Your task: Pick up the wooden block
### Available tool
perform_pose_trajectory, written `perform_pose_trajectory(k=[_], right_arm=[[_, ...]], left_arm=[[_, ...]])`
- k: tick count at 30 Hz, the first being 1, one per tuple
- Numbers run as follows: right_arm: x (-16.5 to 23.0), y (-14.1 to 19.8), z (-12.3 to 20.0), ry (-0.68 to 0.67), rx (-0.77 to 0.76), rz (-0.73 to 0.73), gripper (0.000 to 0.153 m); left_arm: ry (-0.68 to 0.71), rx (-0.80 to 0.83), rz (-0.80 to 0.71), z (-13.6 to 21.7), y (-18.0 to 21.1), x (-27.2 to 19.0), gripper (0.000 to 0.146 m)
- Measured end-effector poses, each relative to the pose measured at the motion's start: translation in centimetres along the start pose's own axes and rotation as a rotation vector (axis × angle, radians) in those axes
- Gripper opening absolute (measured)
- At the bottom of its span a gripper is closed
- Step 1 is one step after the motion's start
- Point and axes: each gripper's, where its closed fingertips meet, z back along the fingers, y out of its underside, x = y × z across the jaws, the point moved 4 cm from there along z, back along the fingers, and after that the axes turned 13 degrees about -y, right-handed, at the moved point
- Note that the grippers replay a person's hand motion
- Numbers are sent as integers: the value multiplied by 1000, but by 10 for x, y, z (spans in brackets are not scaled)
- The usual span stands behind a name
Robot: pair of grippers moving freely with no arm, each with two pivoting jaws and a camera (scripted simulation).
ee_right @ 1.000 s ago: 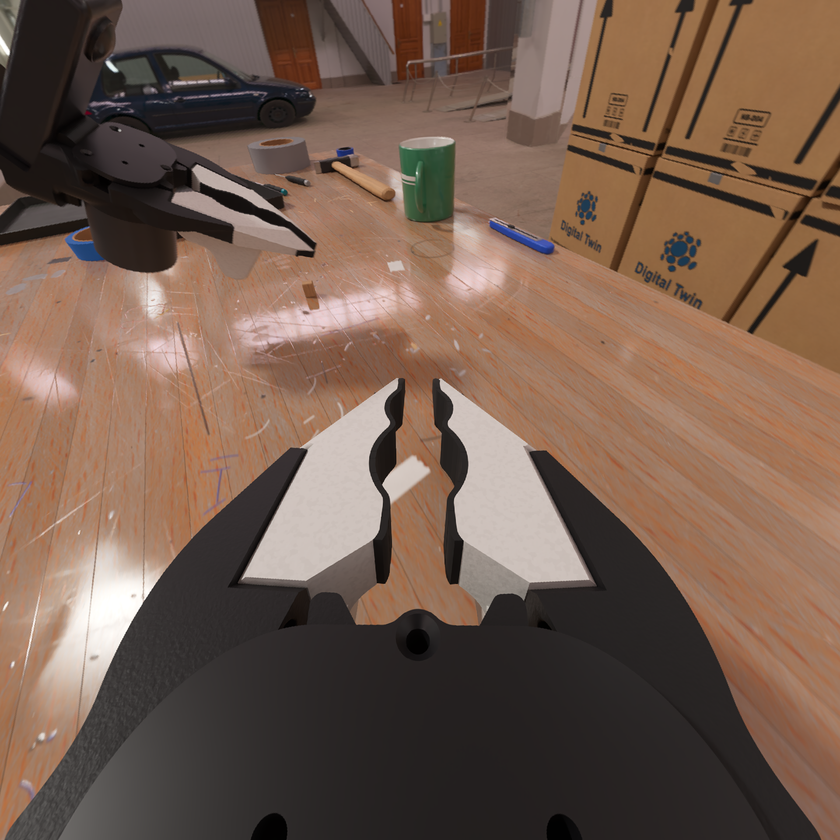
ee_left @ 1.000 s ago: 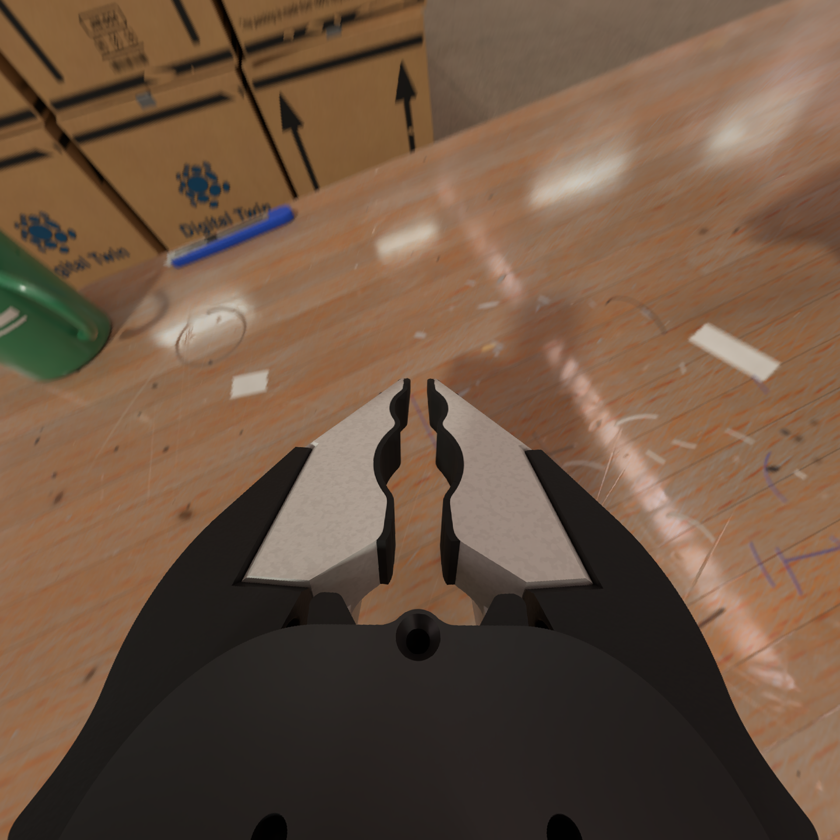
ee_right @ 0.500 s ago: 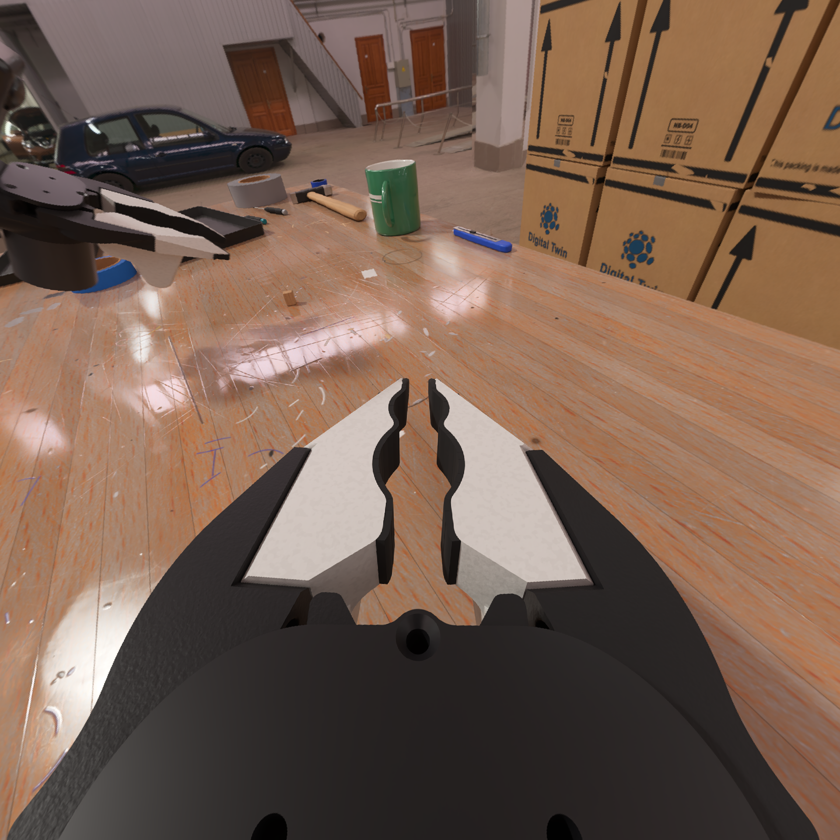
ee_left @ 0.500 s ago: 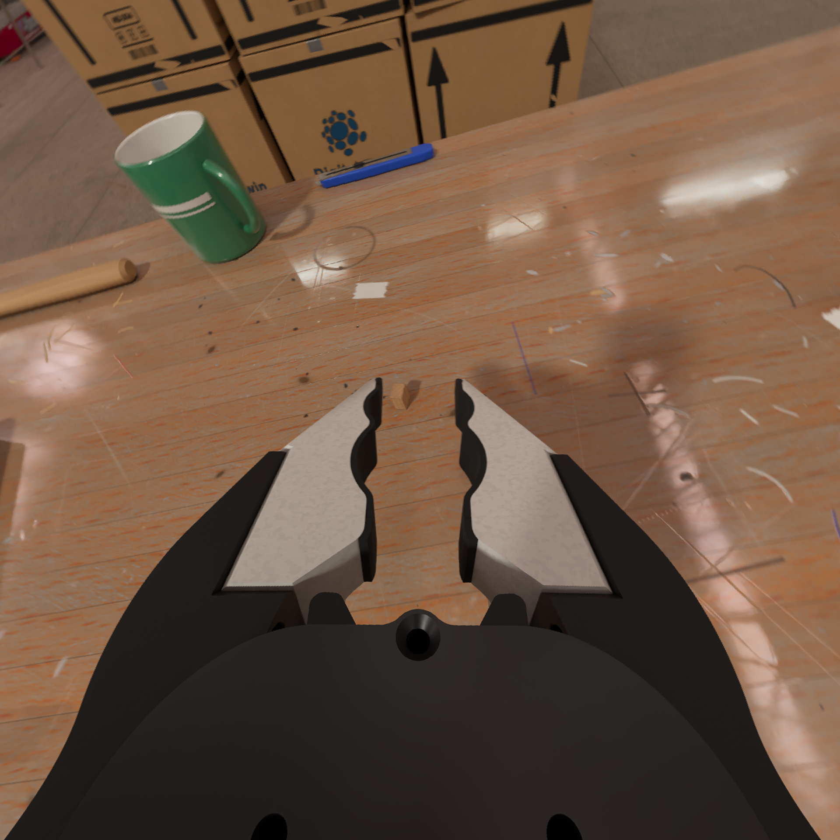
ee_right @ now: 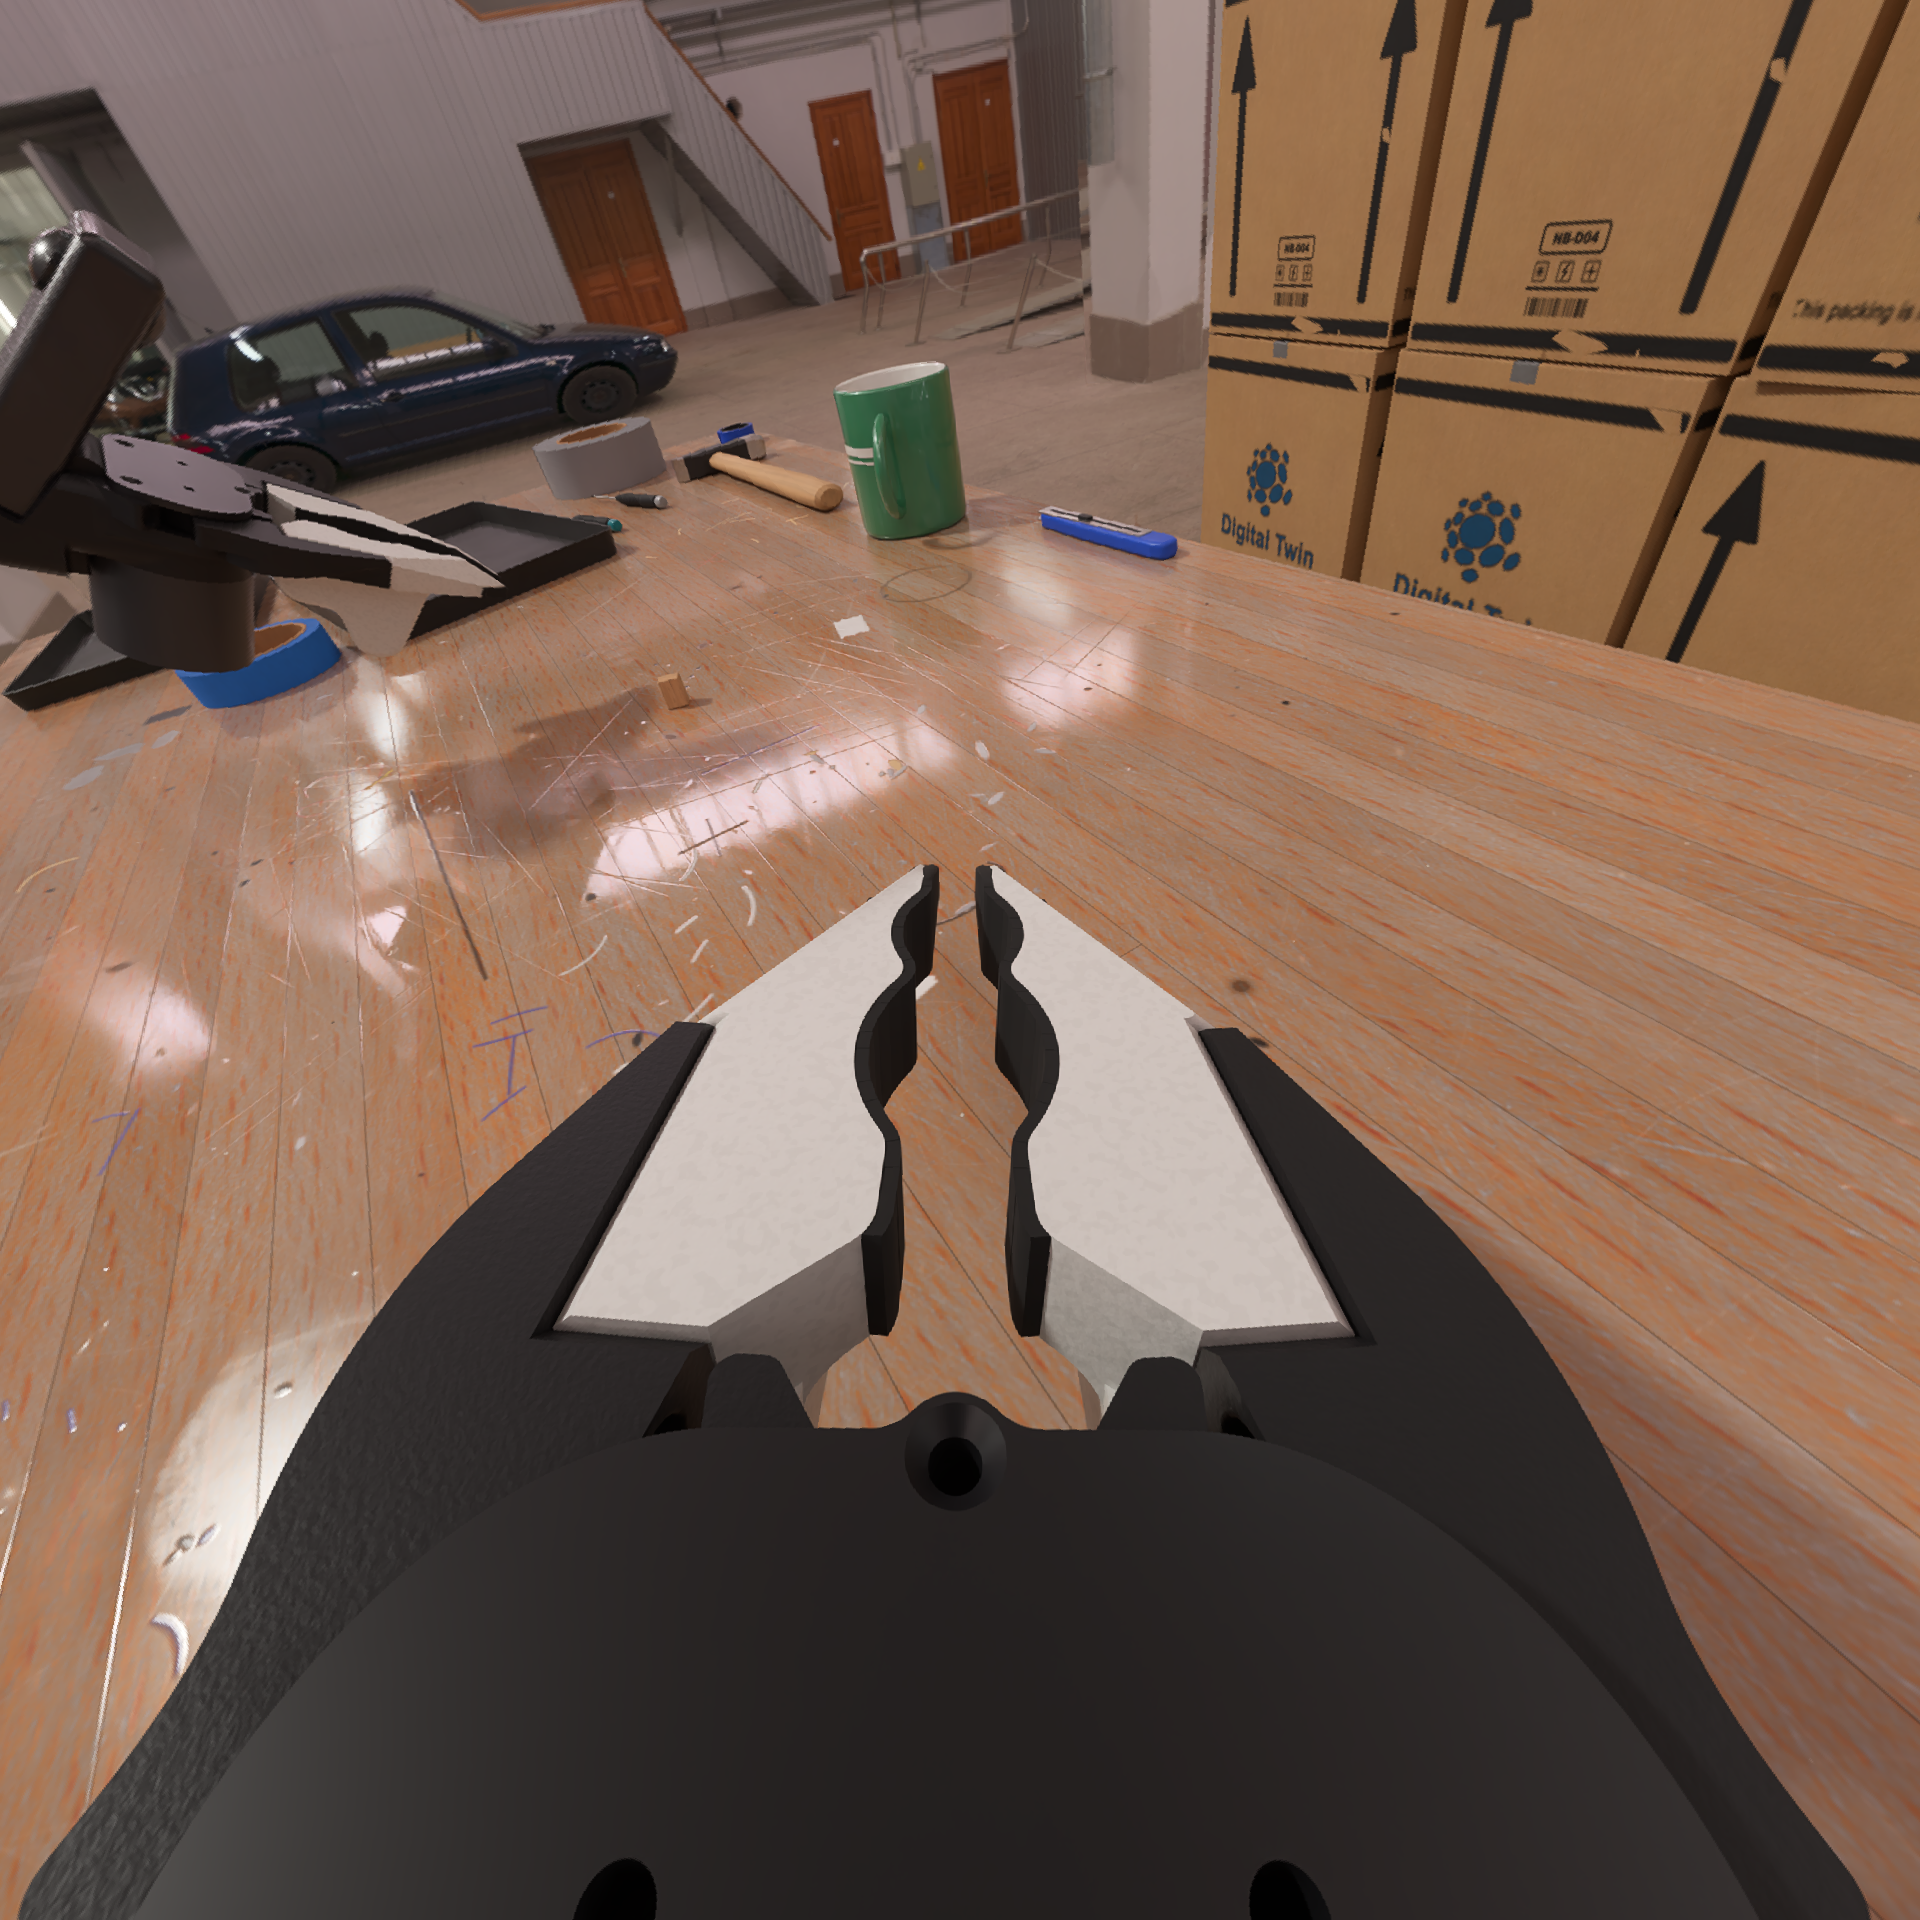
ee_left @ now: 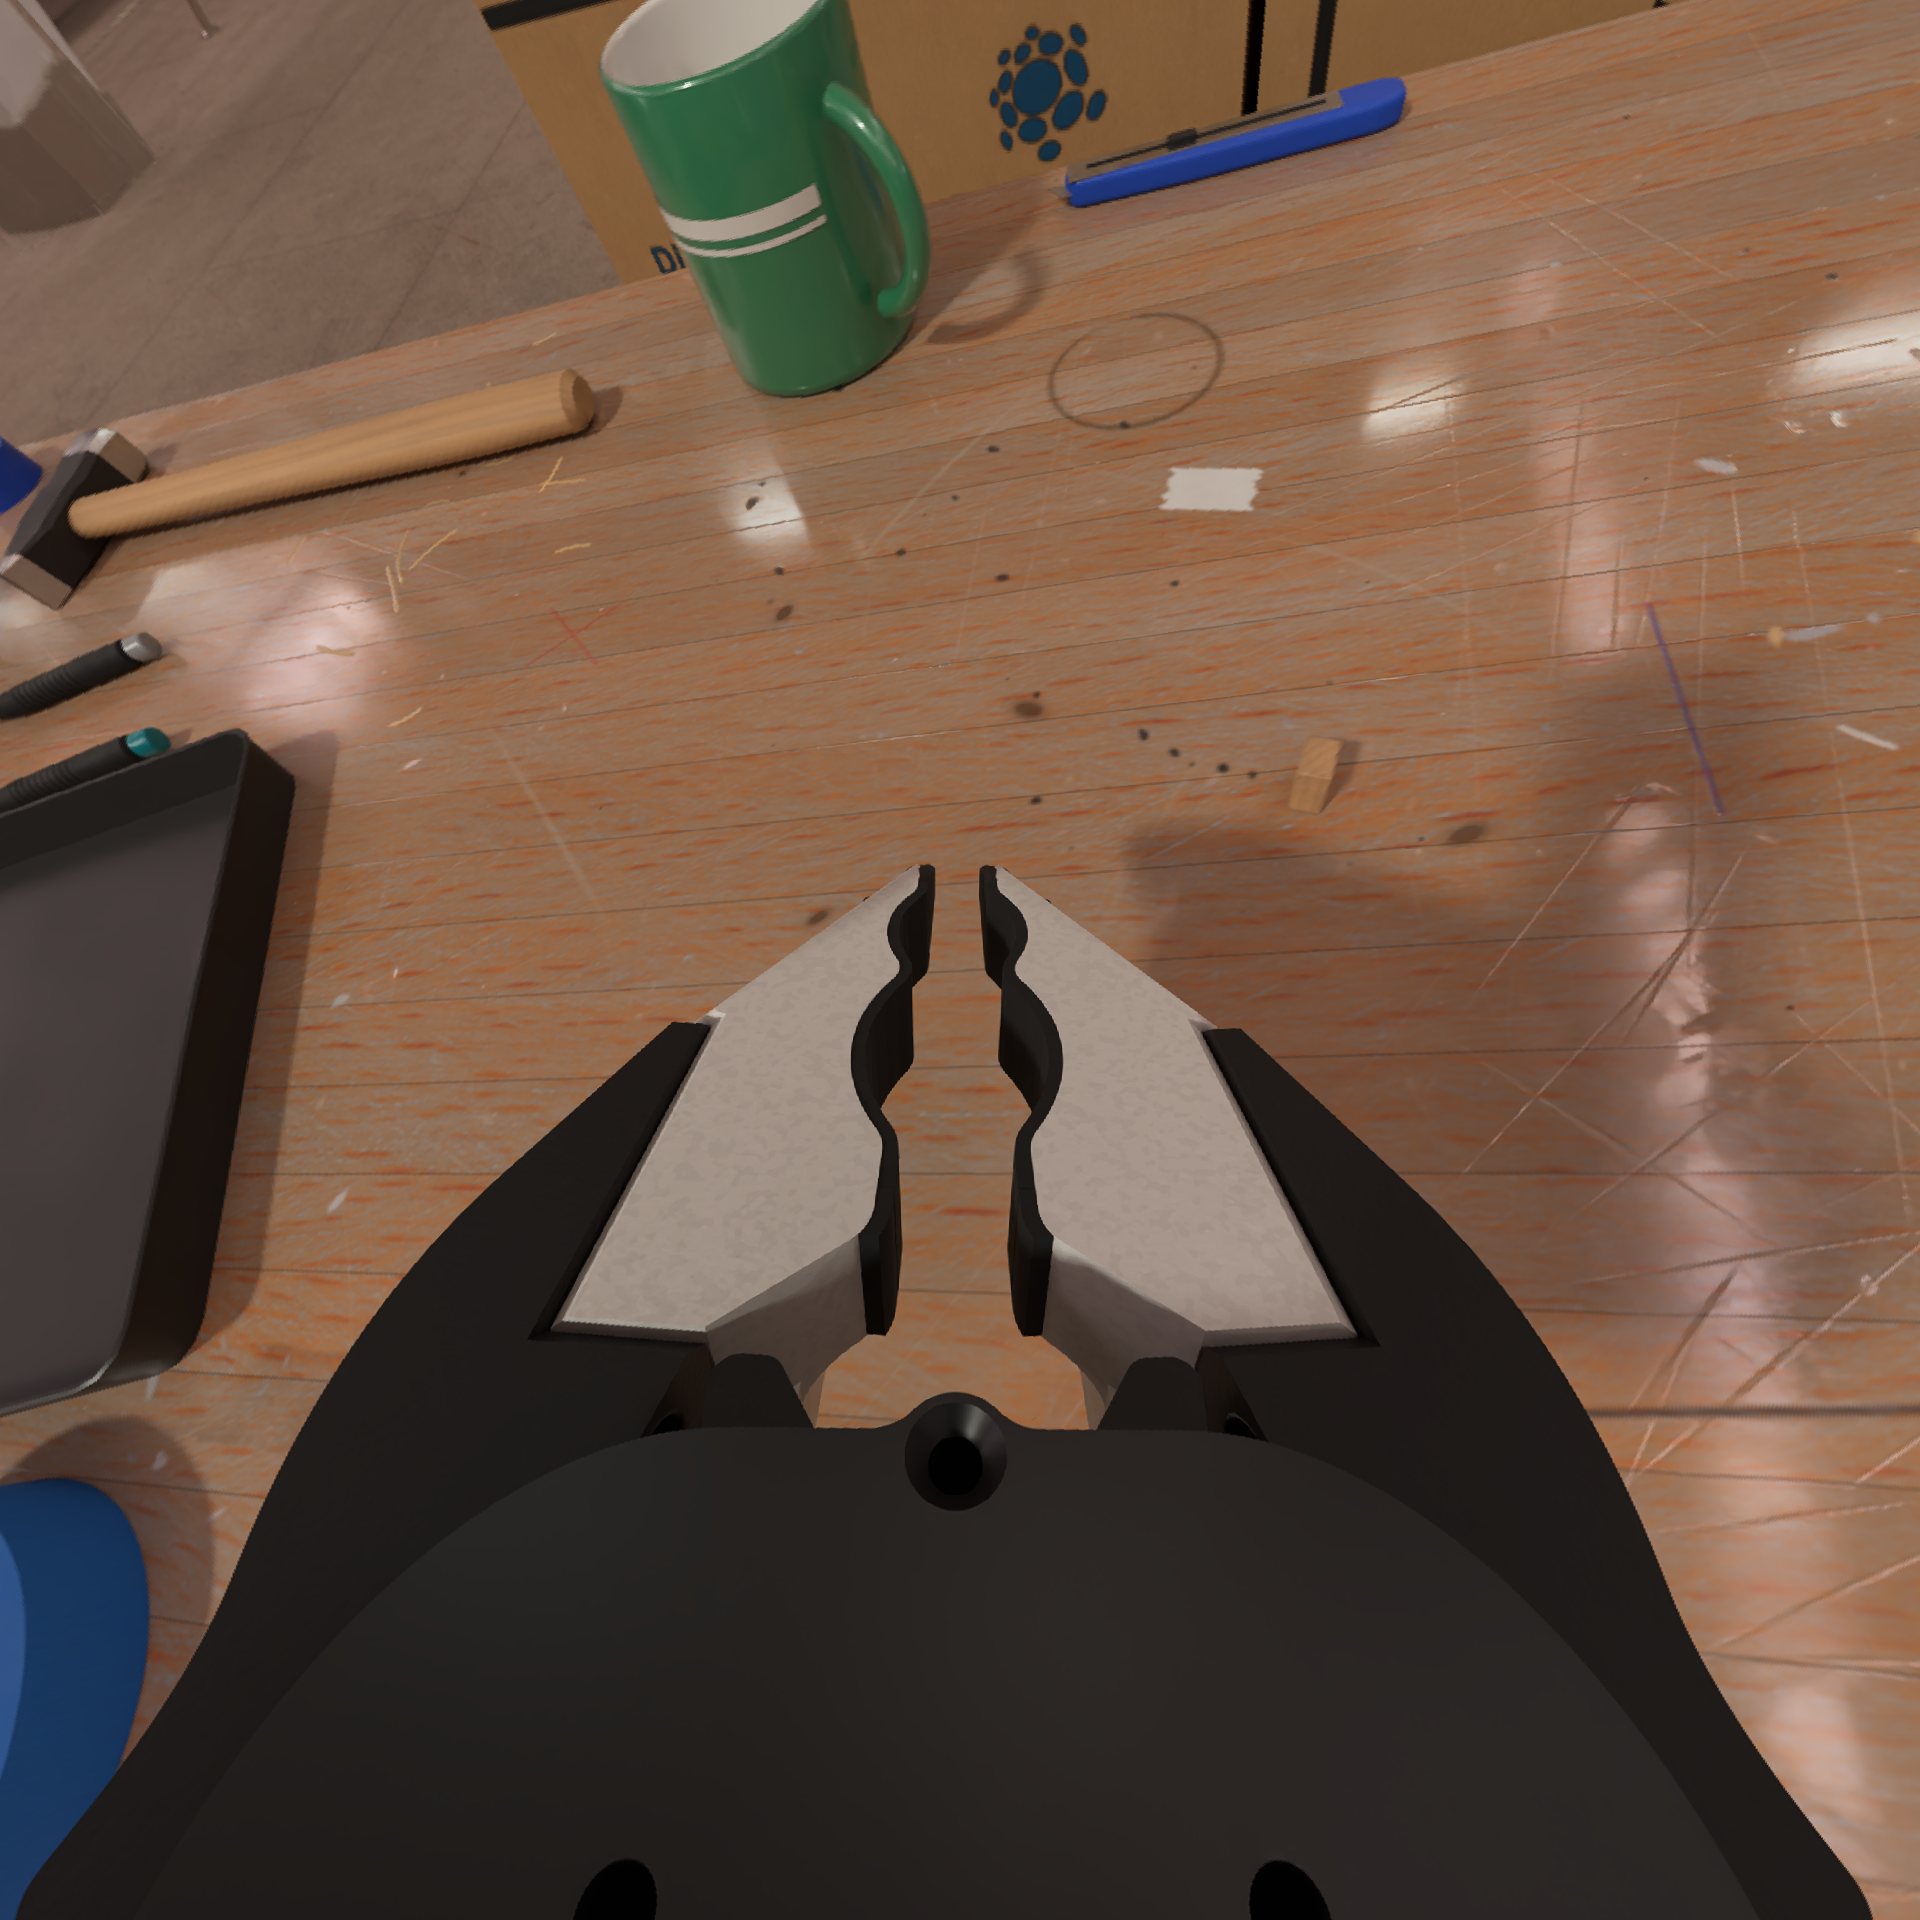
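The block (ee_left: 1315,773) stands alone on the scratched wooden table (ee_left: 1455,1091), ahead and to the right of the left gripper (ee_left: 957,871), whose jaws are nearly closed with only a thin gap and hold nothing. The right gripper (ee_right: 957,869) hovers well apart from the block (ee_right: 673,689), its jaws likewise almost together and empty. Beyond the block lie a green mug (ee_left: 774,197), a hammer (ee_left: 301,473), a blue knife (ee_left: 1236,143) and, at left, a black tray (ee_left: 223,1039).

Left gripper (ee_left: 957,871) and right gripper (ee_right: 957,871) nearly closed, empty.
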Motion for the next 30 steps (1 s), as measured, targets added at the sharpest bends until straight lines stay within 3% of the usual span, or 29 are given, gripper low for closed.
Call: perform_pose_trajectory(k=[3,6,8,11,13,19,30], right_arm=[[1,1,-1,-3,4,-2,7],[2,-1,-1,3,2,9,7],[2,-1,-1,3,0,11,7],[1,4,-2,-7,8,-2,6],[0,7,-2,-8,20,-2,6],[-2,13,3,13,41,5,6],[-6,18,3,15,44,-17,6]], left_arm=[[6,-16,22,6,-2,10,10],[-113,-169,-45,35,-32,10,23],[-70,-270,-143,53,-53,-11,15],[175,-95,-214,38,-54,-56,17],[254,-1,-215,13,-43,-74,24],[326,191,-201,-42,-9,-91,23],[405,203,-186,-52,-5,-98,8]])
